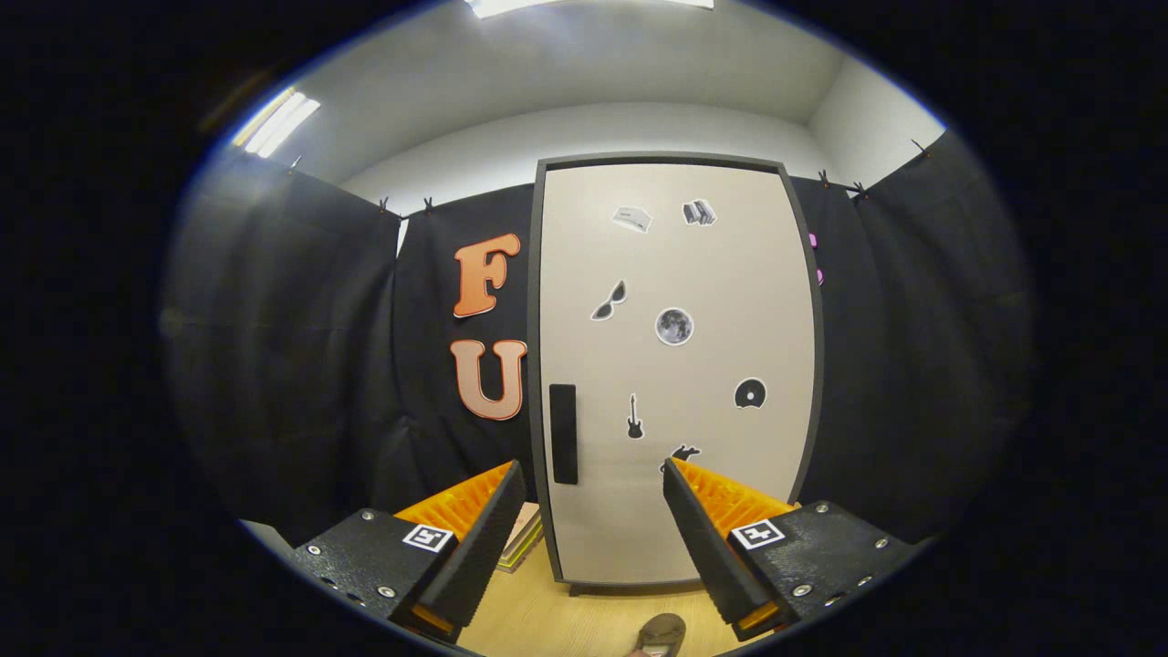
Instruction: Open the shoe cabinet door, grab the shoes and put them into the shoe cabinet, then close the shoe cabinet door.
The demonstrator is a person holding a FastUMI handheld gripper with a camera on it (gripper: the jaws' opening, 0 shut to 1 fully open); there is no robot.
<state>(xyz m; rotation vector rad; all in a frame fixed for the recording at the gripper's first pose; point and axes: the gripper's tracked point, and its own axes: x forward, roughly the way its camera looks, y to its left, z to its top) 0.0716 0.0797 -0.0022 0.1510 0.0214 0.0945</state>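
Shoe cabinet (675, 274) stands upright on the wooden floor (566, 616) against the black cloth wall, its pale door (721, 511) closed flat in a dark frame. Small stickers (674, 326) dot the door. A black handle (563, 433) sits low on the door's left edge. The gripper (593, 474) is held in front of the cabinet, fingers (484, 538) spread wide, holding nothing. On the floor before the cabinet lies a brown shoe (662, 632); the fingers are above it.
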